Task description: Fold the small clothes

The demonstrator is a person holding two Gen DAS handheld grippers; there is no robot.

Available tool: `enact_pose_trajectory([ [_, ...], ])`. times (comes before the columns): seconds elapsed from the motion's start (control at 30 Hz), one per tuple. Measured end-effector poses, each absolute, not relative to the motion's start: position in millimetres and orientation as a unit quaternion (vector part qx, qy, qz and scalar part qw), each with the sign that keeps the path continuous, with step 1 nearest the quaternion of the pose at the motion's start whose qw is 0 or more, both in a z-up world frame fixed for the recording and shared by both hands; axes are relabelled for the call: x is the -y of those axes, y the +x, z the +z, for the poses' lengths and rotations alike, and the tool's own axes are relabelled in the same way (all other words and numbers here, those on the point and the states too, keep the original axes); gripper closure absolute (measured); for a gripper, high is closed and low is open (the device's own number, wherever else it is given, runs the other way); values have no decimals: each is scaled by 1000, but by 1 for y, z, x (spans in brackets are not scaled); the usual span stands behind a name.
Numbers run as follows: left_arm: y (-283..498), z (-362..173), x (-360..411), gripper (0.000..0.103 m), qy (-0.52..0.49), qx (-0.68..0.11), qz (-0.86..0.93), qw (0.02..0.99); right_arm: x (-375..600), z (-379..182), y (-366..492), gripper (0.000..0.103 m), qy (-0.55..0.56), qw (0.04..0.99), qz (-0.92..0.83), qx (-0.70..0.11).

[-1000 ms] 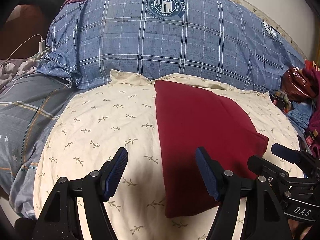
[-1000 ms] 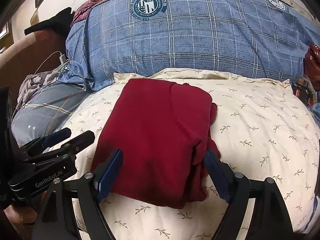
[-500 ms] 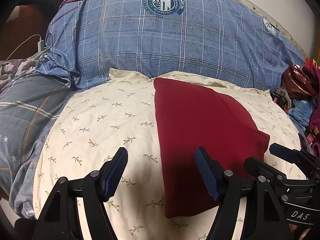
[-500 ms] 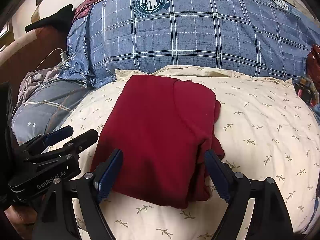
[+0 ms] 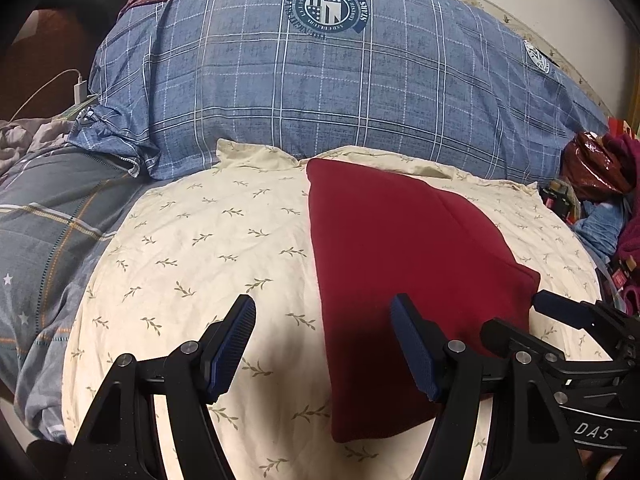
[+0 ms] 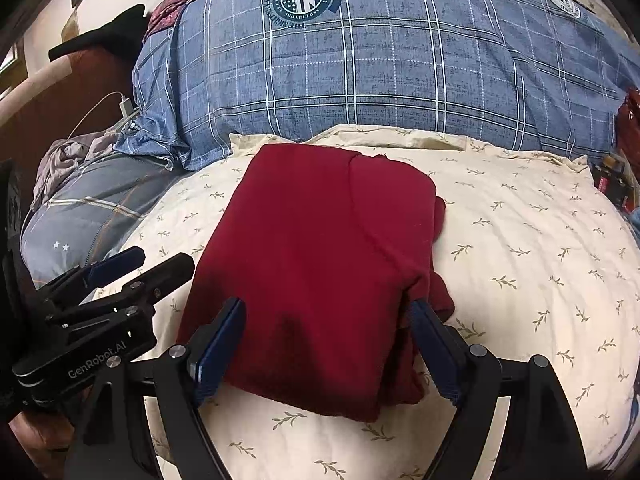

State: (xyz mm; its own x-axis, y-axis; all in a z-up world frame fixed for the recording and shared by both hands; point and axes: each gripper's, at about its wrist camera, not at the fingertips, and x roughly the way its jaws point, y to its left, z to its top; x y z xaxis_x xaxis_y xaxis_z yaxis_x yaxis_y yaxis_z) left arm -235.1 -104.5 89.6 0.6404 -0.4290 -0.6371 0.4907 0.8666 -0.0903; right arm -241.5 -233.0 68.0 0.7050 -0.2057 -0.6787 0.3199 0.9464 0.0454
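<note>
Lying folded into a neat rectangle on the cream pillow [image 6: 520,240], the red garment [image 6: 320,248] rests between both claws, the left claw [image 5: 322,344] and right claw [image 6: 326,344] spread apart, empty.

**Both grippers open, side by side, pointing down and forward**

The left gripper [image 5: 322,344] has its jaws wide apart, and nothing is pressed between the blue pads [image 5: 234,342]. It points forward and somewhat down. In the right wrist view the same gripper appears at the left edge, seen from the side, with its two fingers close to the lens.

The right gripper [image 6: 326,344] is also open, a little wider than the left one. Its pads [image 6: 218,346] grip nothing. In the left wrist view it shows at the lower right edge, just beside the left gripper.
</note>
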Motion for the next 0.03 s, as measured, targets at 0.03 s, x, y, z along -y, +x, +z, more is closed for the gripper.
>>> enact_pose_trajectory([
  [0.03,-233,89,103,34,44,-341,-254,904,234,68,-242,19,81,920,-143,-357],
])
